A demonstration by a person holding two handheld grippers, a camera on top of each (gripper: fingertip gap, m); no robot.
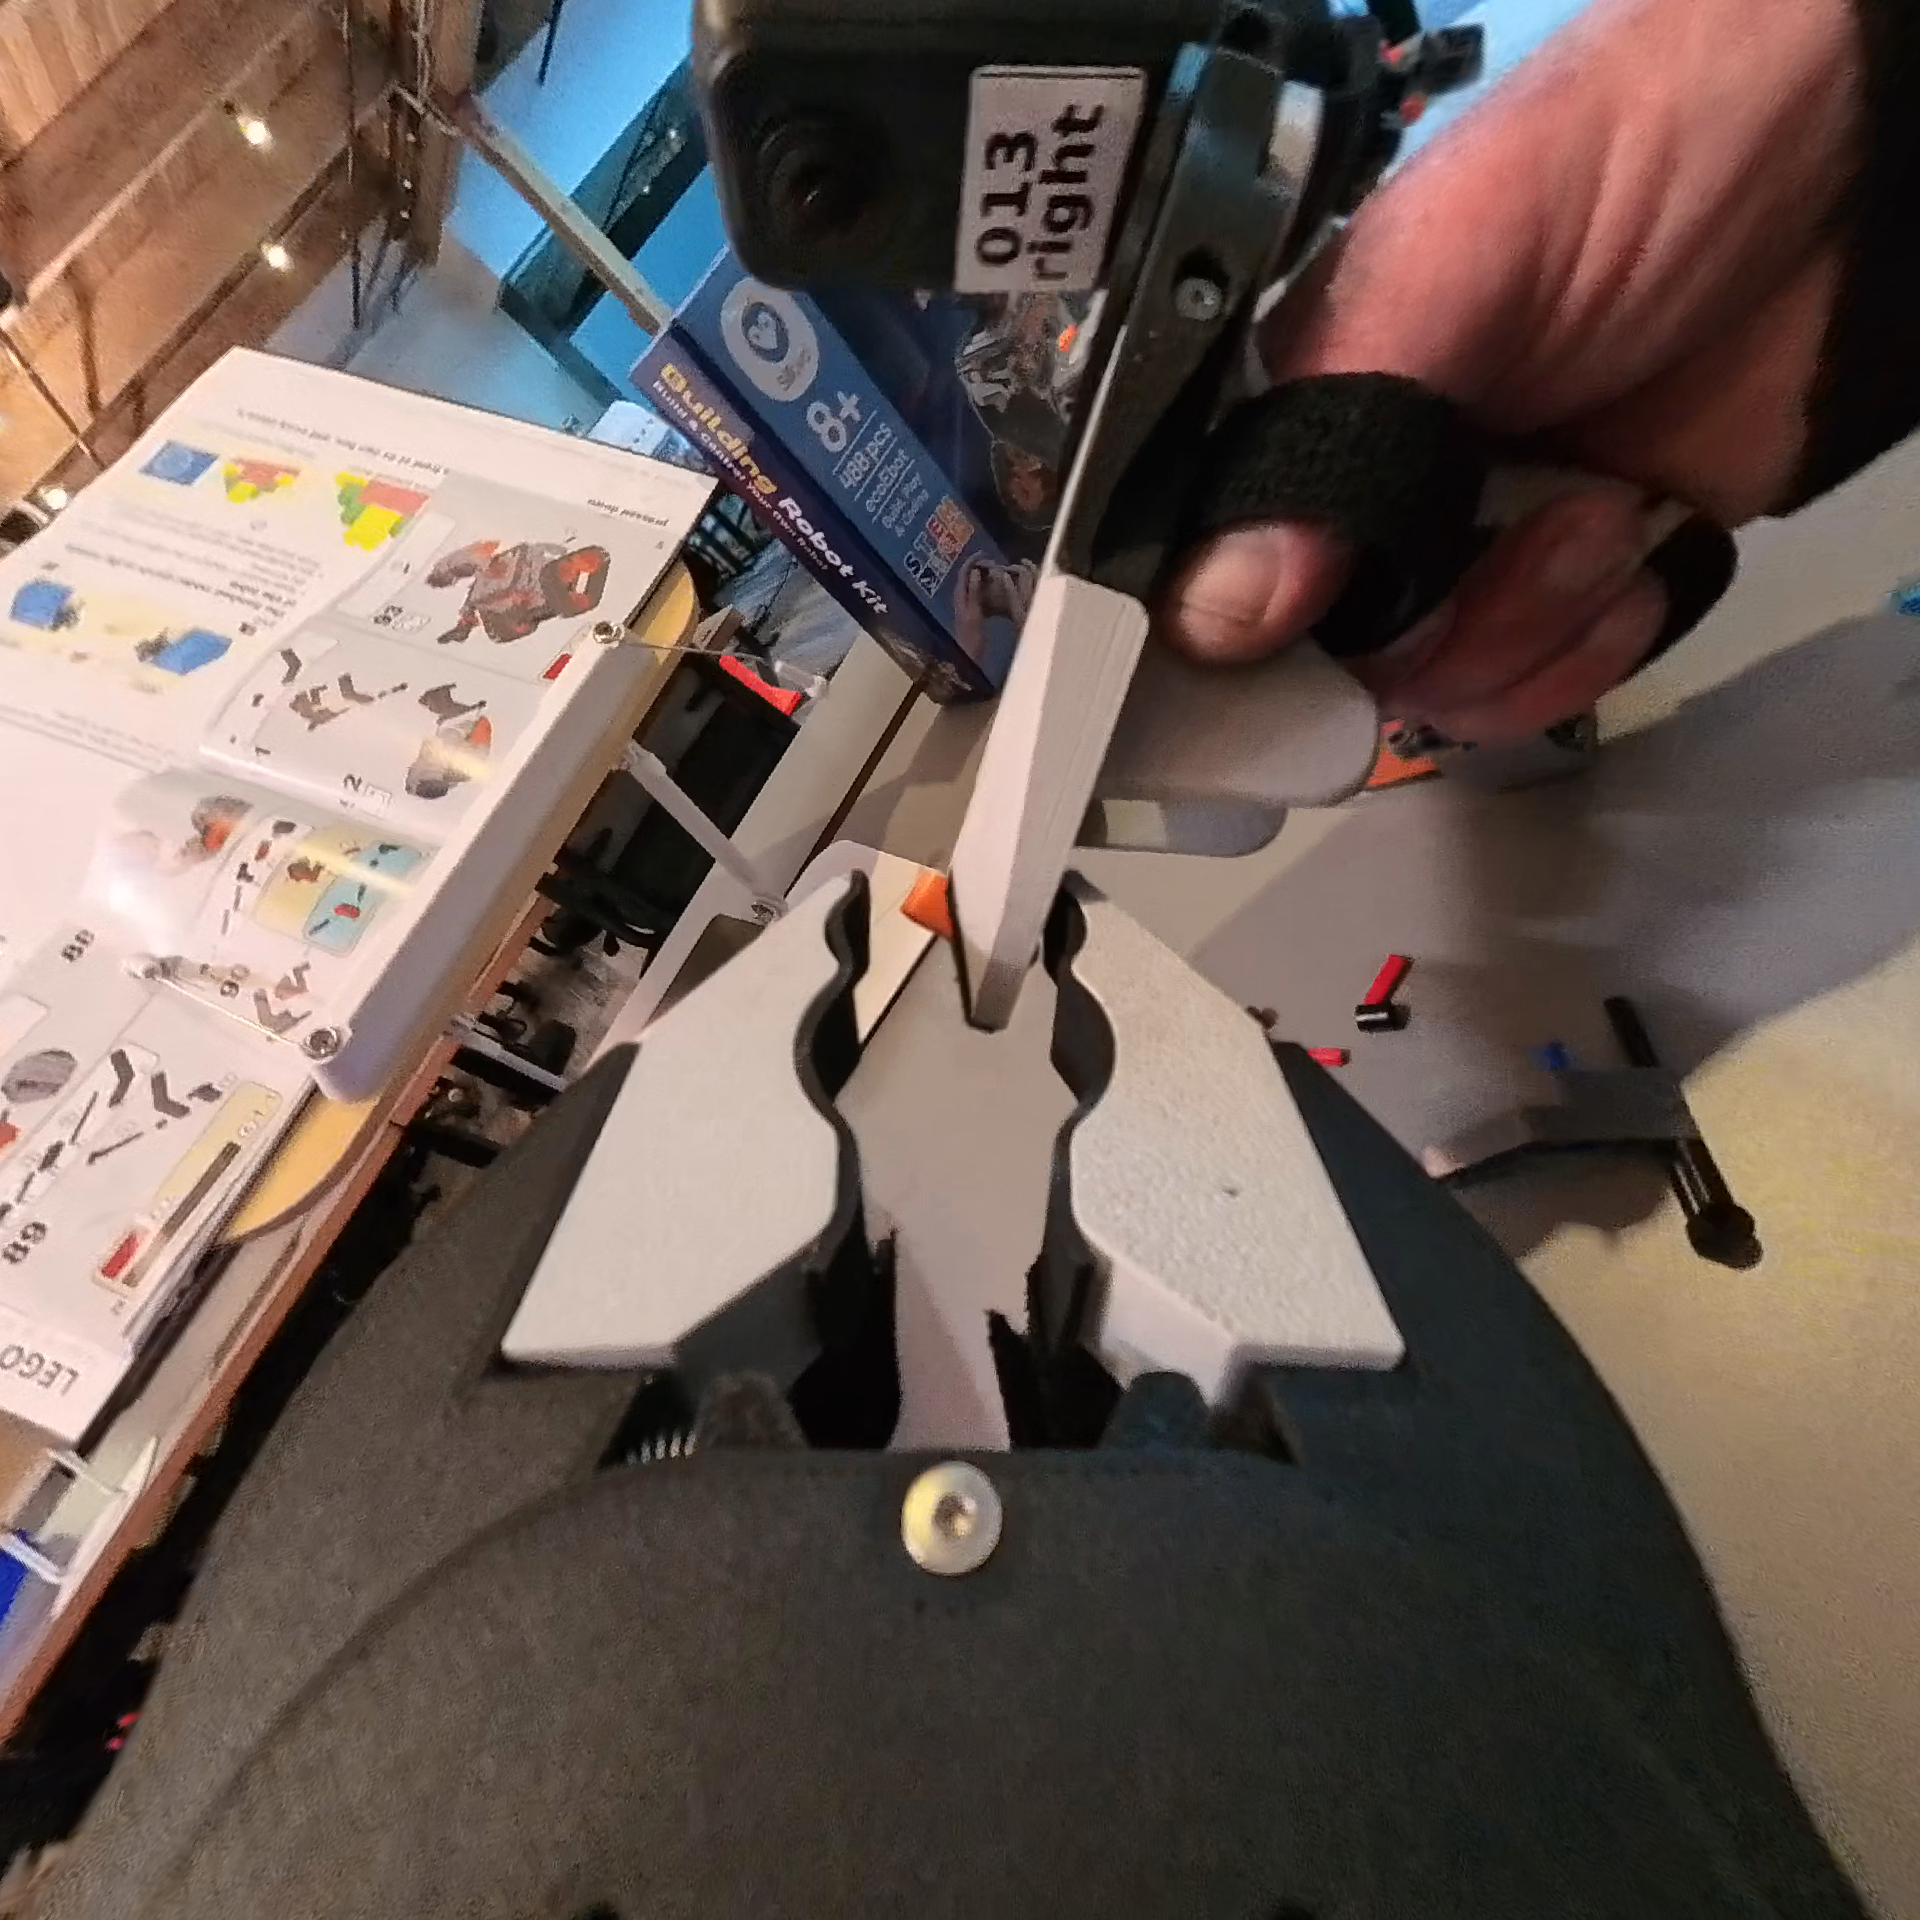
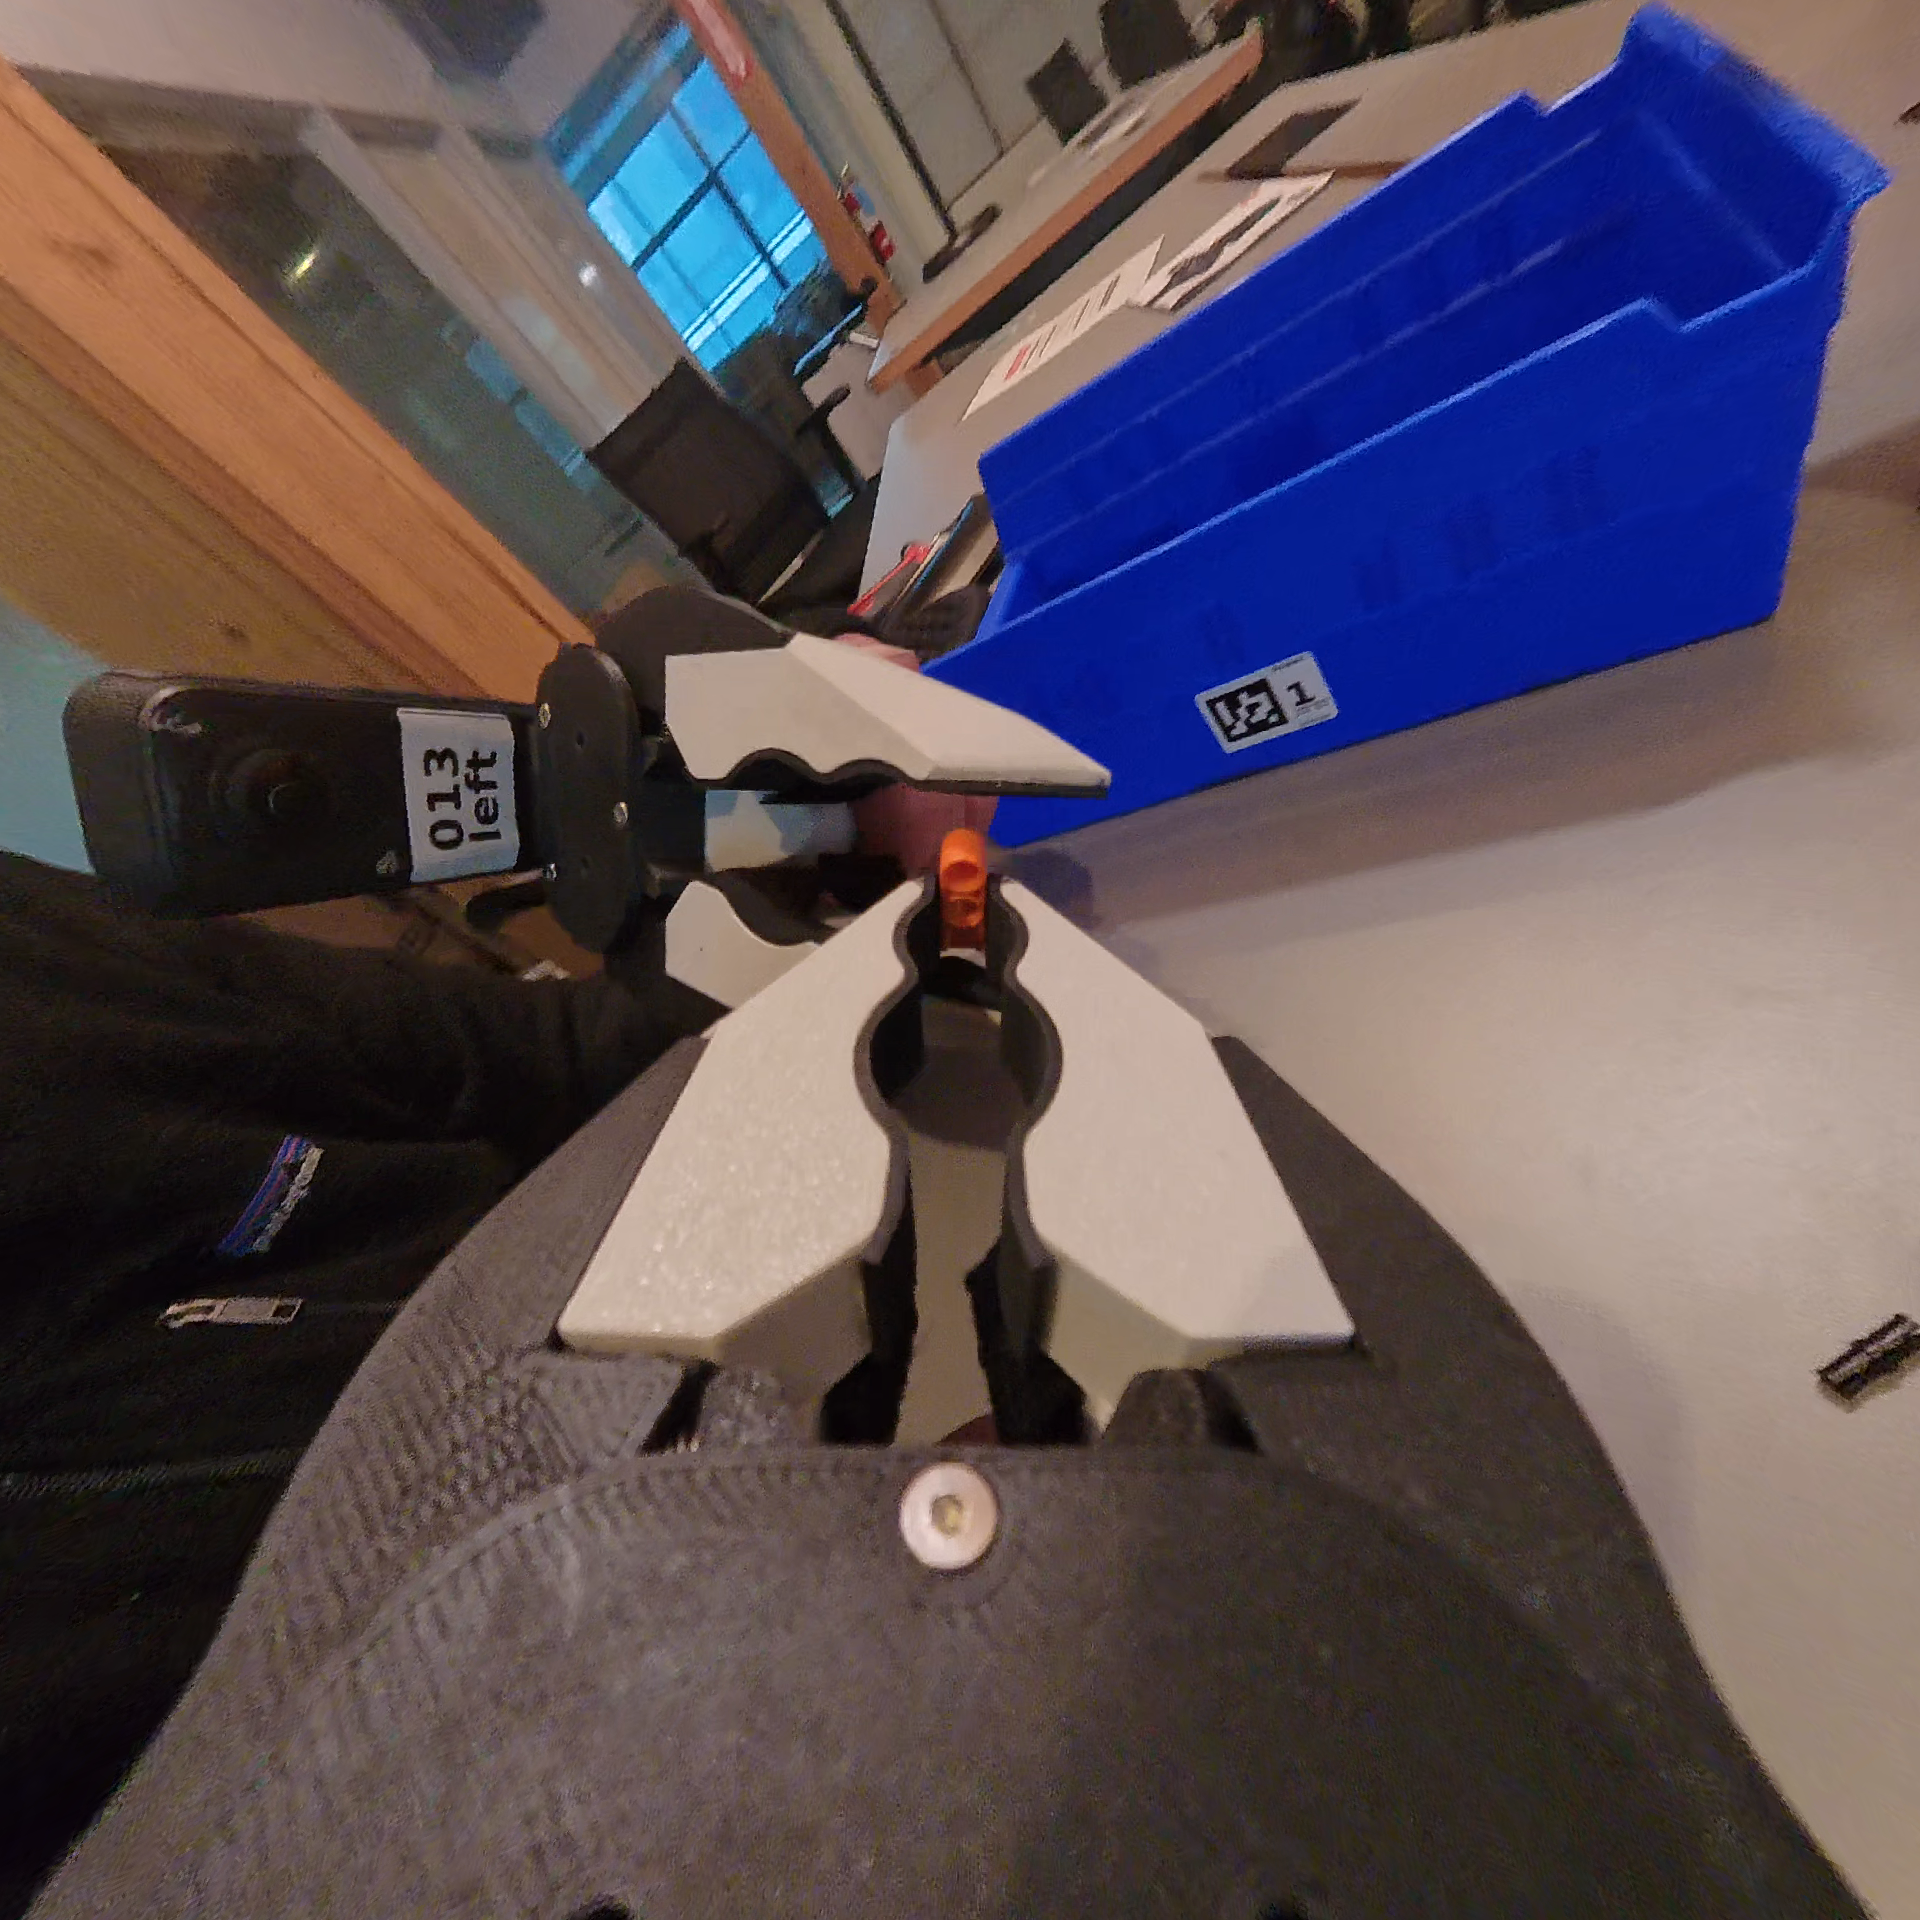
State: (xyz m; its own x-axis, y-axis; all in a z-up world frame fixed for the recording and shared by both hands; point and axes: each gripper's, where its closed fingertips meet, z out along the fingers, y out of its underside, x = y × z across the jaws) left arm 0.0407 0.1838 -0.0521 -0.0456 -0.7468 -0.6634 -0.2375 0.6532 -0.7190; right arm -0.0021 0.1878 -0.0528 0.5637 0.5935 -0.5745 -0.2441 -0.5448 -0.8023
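My right gripper [image 2: 961, 896] is shut on a small orange building-kit pin [image 2: 960, 883], which sticks out past its fingertips. In the left wrist view the right gripper [image 1: 992, 977] comes down from above, held by a hand [image 1: 1558, 343]. Its tip sits in the gap between my left gripper's fingertips. The orange pin [image 1: 925, 904] shows just left of that tip. My left gripper [image 1: 966, 894] is open and holds nothing. In the right wrist view its upper finger [image 2: 883, 717] lies just above the pin and its lower finger [image 2: 717, 940] lies left of it.
An open instruction booklet on a stand [image 1: 312, 675] and a blue kit box [image 1: 831, 468] stand at the left and back. Loose red and black pieces [image 1: 1382, 992] and a grey part with a black axle [image 1: 1621, 1122] lie on the grey table. A blue bin [image 2: 1455, 468] stands behind. The tips of both grippers are at nearly the same place.
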